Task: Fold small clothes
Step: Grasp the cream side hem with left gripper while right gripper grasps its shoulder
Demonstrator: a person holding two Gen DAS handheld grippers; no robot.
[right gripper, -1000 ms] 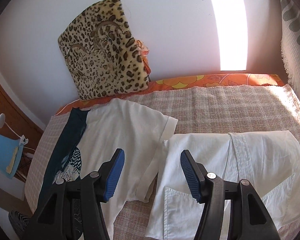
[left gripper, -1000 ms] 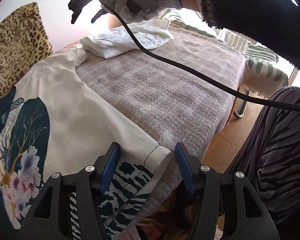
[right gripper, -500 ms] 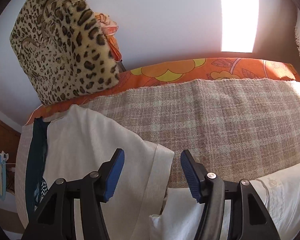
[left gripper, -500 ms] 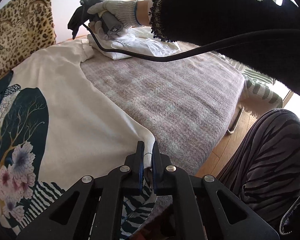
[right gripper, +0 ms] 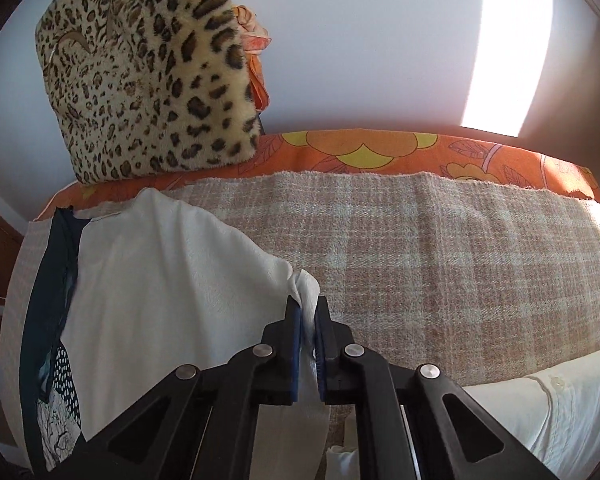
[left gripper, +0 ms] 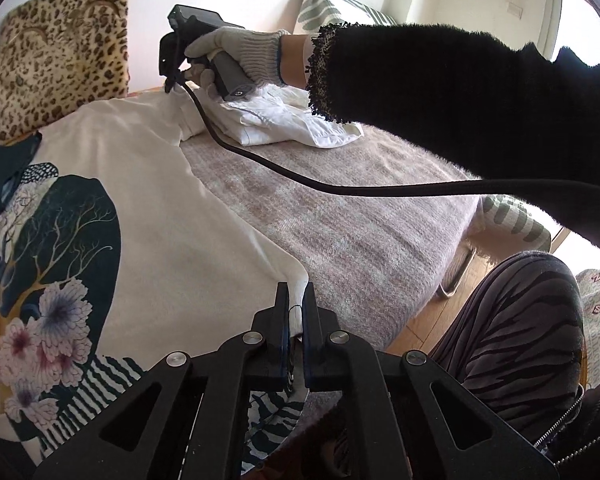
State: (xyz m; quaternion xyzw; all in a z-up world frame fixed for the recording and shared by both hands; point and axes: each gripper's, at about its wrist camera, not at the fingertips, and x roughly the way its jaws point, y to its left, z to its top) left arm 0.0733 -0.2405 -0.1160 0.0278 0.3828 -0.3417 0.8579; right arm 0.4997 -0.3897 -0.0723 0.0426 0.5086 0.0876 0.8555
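A white T-shirt (left gripper: pixel 140 216) with a dark tree-and-flower print lies flat on the plaid blanket (left gripper: pixel 340 220). My left gripper (left gripper: pixel 295 312) is shut on the shirt's bottom hem corner near the bed's front edge. My right gripper (right gripper: pixel 308 320) is shut on the edge of the shirt's sleeve (right gripper: pixel 188 272). In the left wrist view the right gripper's body (left gripper: pixel 192 36) shows in a gloved hand at the far sleeve, its fingertips hidden.
A folded white shirt (left gripper: pixel 288 120) lies on the blanket beyond the T-shirt; it also shows at the lower right of the right wrist view (right gripper: pixel 540 412). A leopard-print cushion (right gripper: pixel 148 68) leans on the wall. A black cable (left gripper: pixel 340 188) hangs across the bed. The person's striped leg (left gripper: pixel 520 320) stands beside the bed.
My right gripper has moved down to the sleeve and shut on it. My left gripper stays shut on the hem corner, which it gripped after the first frame.
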